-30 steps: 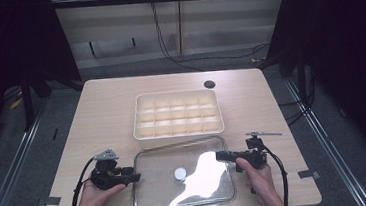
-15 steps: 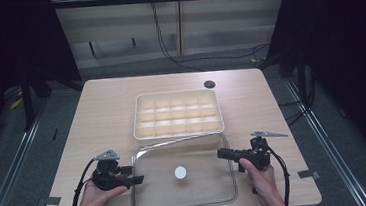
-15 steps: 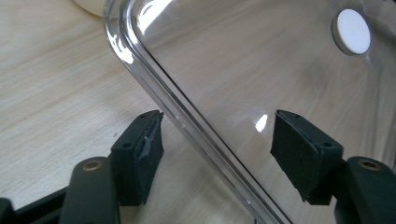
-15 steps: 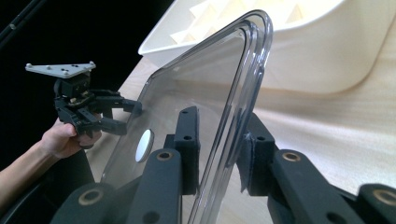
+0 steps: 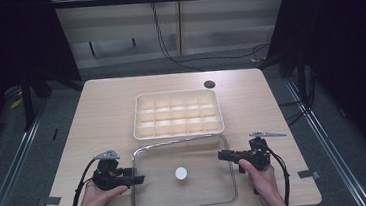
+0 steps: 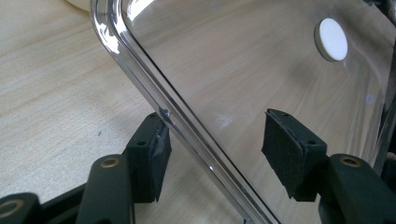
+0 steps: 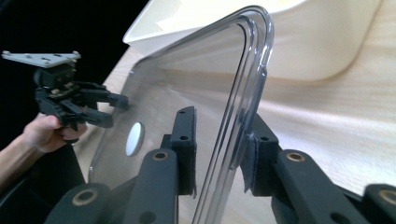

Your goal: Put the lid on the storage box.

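Left gripper (image 6: 212, 151): black jaws with rough, flat pads; they stand apart, having just been closing from their widest, with the lid's rim between them. One pad meets the rim from outside; the other is clear of it.
Right gripper (image 7: 219, 156): black jaws clamped on the opposite rim, one pad inside, one outside; the pads press the clear plastic.
Clear lid (image 5: 195, 154): a transparent rounded rectangle with a raised double-ridged rim, glossy, spanning from one gripper to the other. In the right gripper view its edge rises steeply off the wood; in the high view it looks nearly flat.
White disc (image 6: 331, 39): small, round, matt, at the lid's centre, beyond the left jaws.
Table (image 5: 102, 115): pale wood grain, smooth, seen through the lid.
Tray (image 5: 178, 114): cream plastic, rounded corners, a grid of small compartments, just past the lid's far edge, well beyond both grippers.
Dark round hole (image 5: 209, 84): in the tabletop beyond the tray.
Hard to make out: the lid's near edge is cut off at the bottom of the high view; whether its left side rests on the table.
Since a second ago: the bright glare on the lid has gone; the left gripper let go of the rim.
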The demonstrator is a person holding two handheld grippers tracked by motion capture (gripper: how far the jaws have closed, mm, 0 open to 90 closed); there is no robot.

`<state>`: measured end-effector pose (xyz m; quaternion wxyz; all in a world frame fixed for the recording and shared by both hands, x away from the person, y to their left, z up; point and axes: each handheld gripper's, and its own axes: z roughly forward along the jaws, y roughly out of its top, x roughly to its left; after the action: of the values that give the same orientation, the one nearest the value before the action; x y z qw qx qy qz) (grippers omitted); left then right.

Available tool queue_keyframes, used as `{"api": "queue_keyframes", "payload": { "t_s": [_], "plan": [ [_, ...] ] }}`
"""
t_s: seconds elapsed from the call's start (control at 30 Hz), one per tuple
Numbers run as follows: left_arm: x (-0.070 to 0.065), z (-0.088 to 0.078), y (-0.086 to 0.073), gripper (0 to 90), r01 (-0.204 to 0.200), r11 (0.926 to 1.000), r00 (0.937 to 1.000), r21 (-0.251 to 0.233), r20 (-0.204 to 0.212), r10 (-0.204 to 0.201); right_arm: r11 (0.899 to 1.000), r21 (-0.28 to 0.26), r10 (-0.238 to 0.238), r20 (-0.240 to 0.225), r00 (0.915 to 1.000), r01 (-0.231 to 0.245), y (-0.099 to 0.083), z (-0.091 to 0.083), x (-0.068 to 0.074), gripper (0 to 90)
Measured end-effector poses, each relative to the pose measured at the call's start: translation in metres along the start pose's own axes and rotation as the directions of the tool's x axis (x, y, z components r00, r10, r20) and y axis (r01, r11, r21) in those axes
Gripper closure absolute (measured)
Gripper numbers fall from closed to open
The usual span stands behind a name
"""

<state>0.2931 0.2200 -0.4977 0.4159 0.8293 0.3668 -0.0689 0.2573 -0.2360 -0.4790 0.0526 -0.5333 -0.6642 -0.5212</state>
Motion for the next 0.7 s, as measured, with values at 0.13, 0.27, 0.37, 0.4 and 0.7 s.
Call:
{"api": "queue_keyframes", "payload": {
  "t_s": [0.13, 0.27, 0.37, 0.4, 0.7],
  "plan": [
    [-0.002, -0.003, 0.000, 44.5, -0.005, 0.9999, 1.0000, -0.015, -0.004, 0.005, 1.000, 0.012, 0.005, 0.019, 0.9998, -0.005, 0.000, 0.002, -0.001, 68.7],
    [-0.005, -0.004, 0.002, 46.3, -0.014, 0.9996, 0.9997, -0.026, -0.021, 0.014, 1.000, 0.017, 0.007, 0.038, 0.9993, -0.008, -0.001, 0.003, -0.001, 67.4],
    [-0.007, -0.006, 0.004, 48.6, -0.017, 0.9988, 0.9996, -0.046, -0.025, 0.016, 1.000, 0.023, 0.006, 0.061, 0.9981, -0.007, -0.001, 0.003, -0.001, 65.2],
    [-0.007, -0.006, 0.005, 48.6, -0.012, 0.9985, 0.9998, -0.054, -0.014, 0.012, 1.000, 0.023, 0.006, 0.061, 0.9981, -0.007, -0.001, 0.003, -0.001, 65.2],
    [-0.010, -0.015, 0.012, 54.0, -0.036, 0.9953, 0.9992, -0.090, -0.019, 0.034, 1.000, 0.013, -0.015, 0.086, 0.9962, 0.014, 0.001, 0.003, 0.004, 63.2]
  ]
}}
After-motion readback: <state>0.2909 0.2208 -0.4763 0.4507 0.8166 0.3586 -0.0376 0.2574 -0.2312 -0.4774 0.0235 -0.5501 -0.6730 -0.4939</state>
